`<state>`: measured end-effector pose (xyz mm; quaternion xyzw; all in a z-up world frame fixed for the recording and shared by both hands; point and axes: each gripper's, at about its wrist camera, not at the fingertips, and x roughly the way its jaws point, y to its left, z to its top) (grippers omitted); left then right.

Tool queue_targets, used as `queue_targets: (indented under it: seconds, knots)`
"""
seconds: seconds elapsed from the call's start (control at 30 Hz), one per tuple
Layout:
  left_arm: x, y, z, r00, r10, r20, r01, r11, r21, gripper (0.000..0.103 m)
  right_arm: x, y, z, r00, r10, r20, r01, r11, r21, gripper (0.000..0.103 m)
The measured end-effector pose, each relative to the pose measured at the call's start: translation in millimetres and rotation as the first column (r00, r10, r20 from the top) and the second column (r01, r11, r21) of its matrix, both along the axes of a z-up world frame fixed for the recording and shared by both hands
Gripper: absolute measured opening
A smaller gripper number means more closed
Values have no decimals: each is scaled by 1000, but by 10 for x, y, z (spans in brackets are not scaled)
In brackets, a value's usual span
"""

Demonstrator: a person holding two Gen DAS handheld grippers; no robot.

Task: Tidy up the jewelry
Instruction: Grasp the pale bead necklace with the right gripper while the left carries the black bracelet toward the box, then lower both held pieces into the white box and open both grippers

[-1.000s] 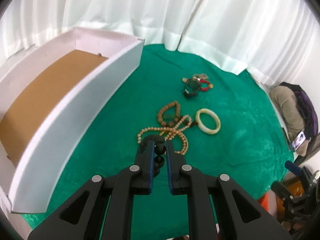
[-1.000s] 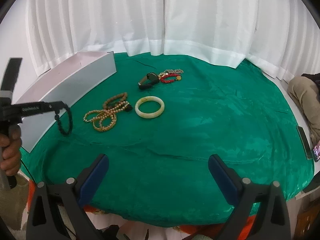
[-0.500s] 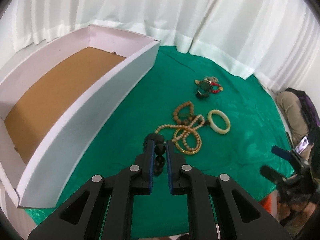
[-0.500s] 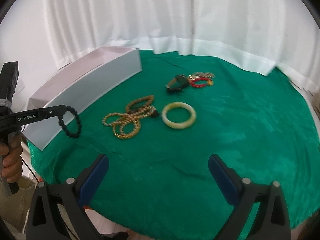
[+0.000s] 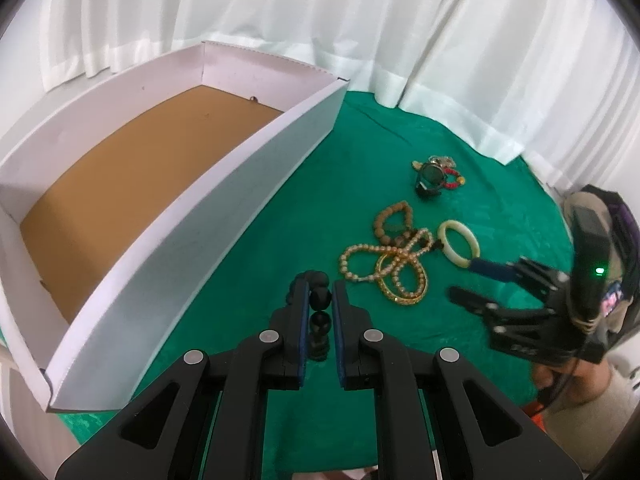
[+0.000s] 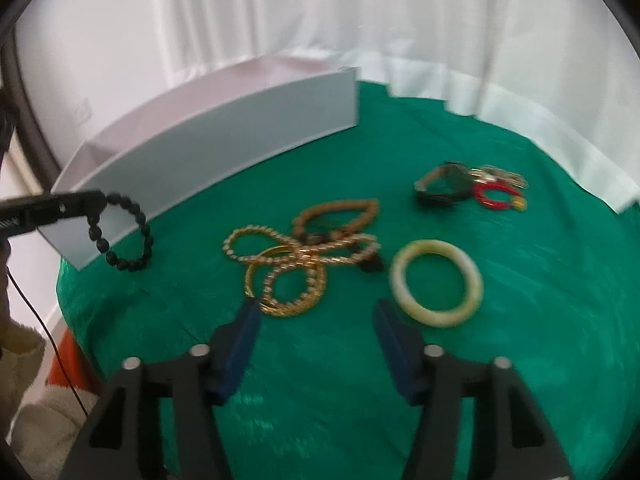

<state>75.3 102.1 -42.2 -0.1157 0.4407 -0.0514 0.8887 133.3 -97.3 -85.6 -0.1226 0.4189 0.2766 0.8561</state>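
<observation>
Above the green velvet cloth [image 5: 280,216], just beside the long wall of the white cardboard box with a brown floor [image 5: 224,184], we see the left gripper [image 5: 320,294] with its jaws pressed together on a black beaded bracelet [image 6: 124,236], whose loop hangs free below the fingertips. Near the tangle of golden bead strands and a gold bangle [image 6: 296,264], the right gripper [image 6: 316,312] hovers with its jaws spread wide and nothing between them, its blue pads [image 6: 240,340] framing the tangle's near edge, while the pale jade bangle [image 6: 436,282] lies just beside the right finger.
</observation>
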Motion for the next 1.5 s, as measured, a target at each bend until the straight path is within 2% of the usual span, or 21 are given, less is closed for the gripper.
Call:
queue_targets:
  seconds: [0.07, 0.1, 0.27, 0.37, 0.4, 0.43, 0.67, 0.97, 1.13, 1.27, 1.4, 1.5]
  knots:
    - [4, -9, -10, 1000, -3, -3, 3, 1000, 1, 9, 67, 138, -67, 999, 37, 2, -37, 999, -19, 55]
    - [8, -14, -14, 1000, -5, -4, 5, 1000, 1, 9, 120, 198, -106, 999, 47, -2, -47, 998, -29, 49]
    - [19, -26, -30, 1000, -11, -9, 11, 1000, -3, 9, 370, 392, -322, 998, 54, -26, -57, 992, -110, 41]
    - [19, -19, -43, 1000, -11, -15, 11, 1000, -5, 9, 412, 424, -357, 996, 83, -25, -86, 988, -126, 22]
    - [21, -15, -43, 1000, -11, -17, 11, 1000, -6, 9, 408, 417, -332, 996, 81, -23, -84, 987, -136, 8]
    - [21, -15, -38, 1000, -11, -17, 10, 1000, -7, 9, 430, 408, -304, 996, 79, -32, -82, 988, -128, 8]
    - [-13, -10, 132, 1000, -24, 4, 24, 1000, -19, 9, 332, 128, 324, 999, 21, -26, -21, 1000, 15, 8]
    - [-93, 136, 773, 997, -5, 76, 7, 1000, -19, 9, 286, 165, 1424, 995, 31, 95, -43, 990, 134, 8]
    - [-189, 386, 1159, 990, 39, 138, -37, 999, -15, 9, 355, 428, 1992, 985, 71, 155, -100, 977, 186, 8]
    - [-246, 673, 1412, 977, 99, 189, -106, 994, 24, 9, 354, 784, 2438, 973, 117, 200, -165, 955, 245, 8]
    - [-217, 957, 1492, 966, 166, 199, -180, 982, 57, 9, 382, 1209, 2784, 955, 173, 242, -242, 926, 291, 8]
    - [-148, 1172, 1422, 961, 213, 178, -228, 971, 68, 9, 437, 1546, 2857, 949, 205, 239, -275, 909, 312, 8]
